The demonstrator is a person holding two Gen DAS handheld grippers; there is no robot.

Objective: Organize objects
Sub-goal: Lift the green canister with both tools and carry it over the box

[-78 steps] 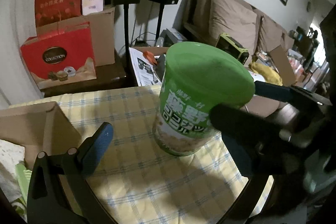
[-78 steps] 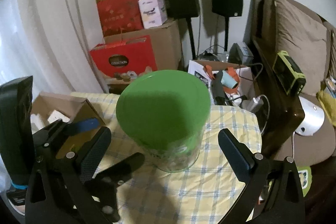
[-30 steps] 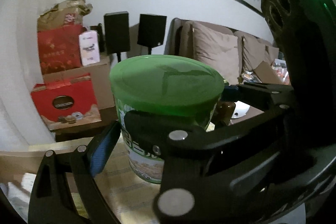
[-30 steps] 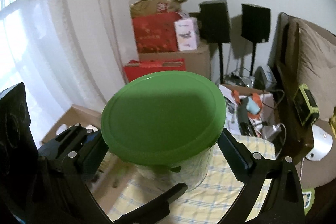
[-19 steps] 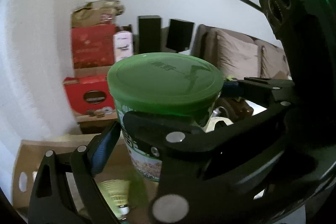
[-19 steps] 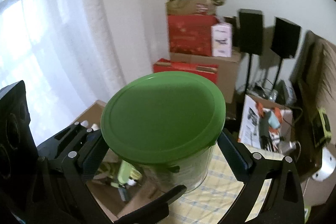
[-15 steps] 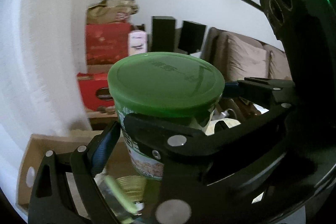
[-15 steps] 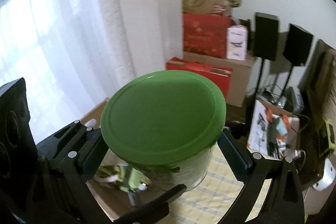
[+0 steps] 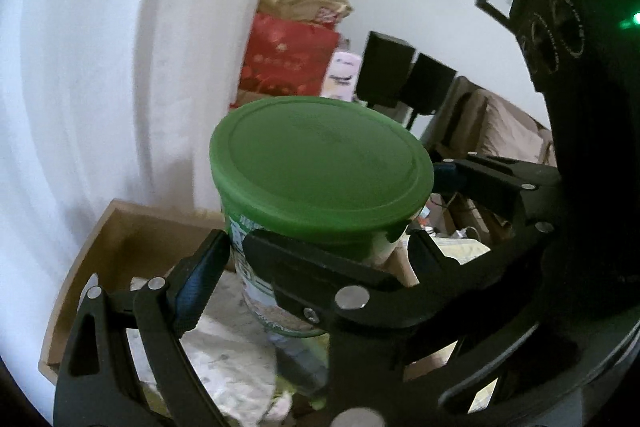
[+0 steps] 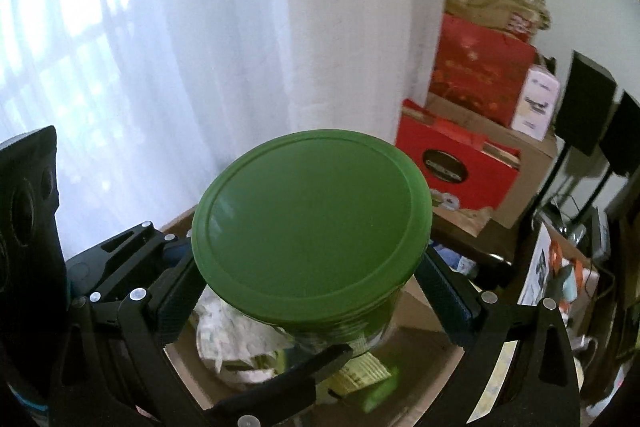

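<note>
Both tools clamp the round green-lidded plastic canister (image 10: 312, 227) from opposite sides: right tool (image 10: 308, 291) has pads pressed on its wall under the lid rim, left tool (image 9: 316, 267) spread wide around the printed body. Canister is upright, in the air over the open brown cardboard box (image 9: 120, 227) holding crumpled white packaging (image 10: 228, 331).

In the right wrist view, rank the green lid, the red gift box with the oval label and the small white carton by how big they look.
1. green lid, though it is nearest the camera.
2. red gift box.
3. small white carton.
</note>
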